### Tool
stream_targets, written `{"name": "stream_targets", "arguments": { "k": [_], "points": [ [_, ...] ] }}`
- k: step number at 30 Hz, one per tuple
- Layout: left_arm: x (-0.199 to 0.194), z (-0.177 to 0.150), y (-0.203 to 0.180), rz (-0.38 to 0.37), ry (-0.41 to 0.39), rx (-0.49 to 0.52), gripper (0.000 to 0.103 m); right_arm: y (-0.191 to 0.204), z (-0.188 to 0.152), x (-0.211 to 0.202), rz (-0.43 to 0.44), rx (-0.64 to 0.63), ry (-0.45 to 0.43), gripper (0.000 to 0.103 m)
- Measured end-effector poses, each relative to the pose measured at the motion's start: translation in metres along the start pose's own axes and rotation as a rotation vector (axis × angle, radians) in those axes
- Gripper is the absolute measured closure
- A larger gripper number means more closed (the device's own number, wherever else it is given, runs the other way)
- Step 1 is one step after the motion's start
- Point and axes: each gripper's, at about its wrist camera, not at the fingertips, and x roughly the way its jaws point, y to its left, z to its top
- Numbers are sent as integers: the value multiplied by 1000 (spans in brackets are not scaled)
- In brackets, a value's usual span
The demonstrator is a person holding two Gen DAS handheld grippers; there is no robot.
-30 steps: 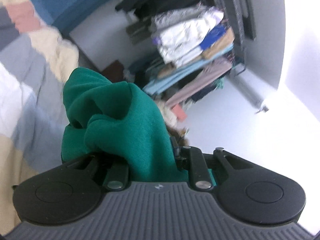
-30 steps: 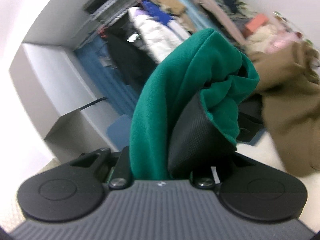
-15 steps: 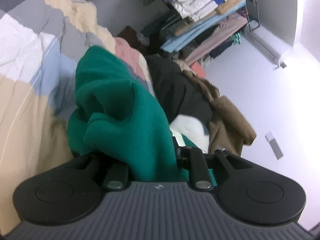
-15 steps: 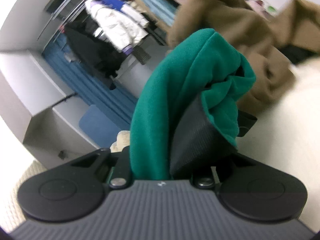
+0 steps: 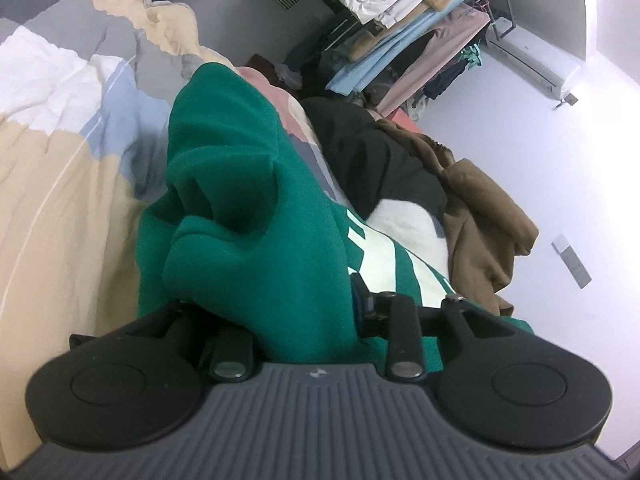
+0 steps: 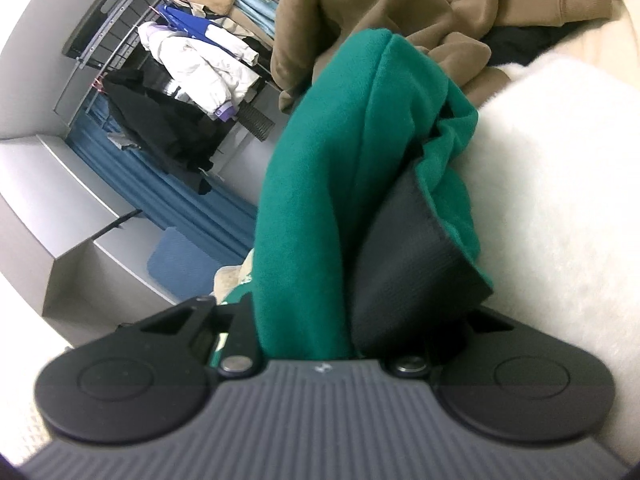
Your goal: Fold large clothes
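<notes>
A green sweatshirt (image 5: 240,184) with pale lettering (image 5: 380,252) is bunched up between the jaws of my left gripper (image 5: 280,240), low over the patchwork duvet (image 5: 60,128). The cloth hides the left fingers; the jaws are opening with the fabric still gripped. In the right wrist view the same green sweatshirt (image 6: 320,184) is pinched in my right gripper (image 6: 368,208). Its black right finger (image 6: 404,268) presses against the fold, and its jaws are starting to open. The right gripper sits beside a white fluffy garment (image 6: 560,184).
A black garment (image 5: 368,160), a brown garment (image 5: 480,216) and the white fluffy one (image 5: 408,220) lie heaped on the bed beyond the sweatshirt. A rack of hanging clothes (image 5: 400,20) stands behind. The brown garment (image 6: 380,4) and blue curtain (image 6: 192,208) show in the right wrist view.
Both grippers have sunk toward the bed with the green sweatshirt. The rack has slid up out of the middle of both views, and the heaped clothes and the pale lettering have come into sight.
</notes>
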Motion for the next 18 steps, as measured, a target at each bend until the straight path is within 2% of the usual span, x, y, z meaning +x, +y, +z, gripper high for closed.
{"name": "stream_targets", "arguments": {
  "k": [3,6,8,11,13,15,18],
  "points": [
    [-2,1,-2,7,3,-4,65,0,1,2,-7,2,8,76],
    [-8,5,-7,25,19,-4,51,2,3,1,-30,12,22,73],
    [-15,7,-12,33,29,1,36,5,4,-2,-62,34,32,66],
    [-33,9,-23,93,25,46,34,11,4,-16,-119,56,32,54],
    [-48,11,-32,123,21,78,34,18,4,-30,-160,52,29,53],
    [-66,16,-42,135,20,100,34,28,4,-50,-211,31,10,51],
    [-97,27,-65,109,14,117,34,42,7,-81,-260,22,-14,48]
  ]
}}
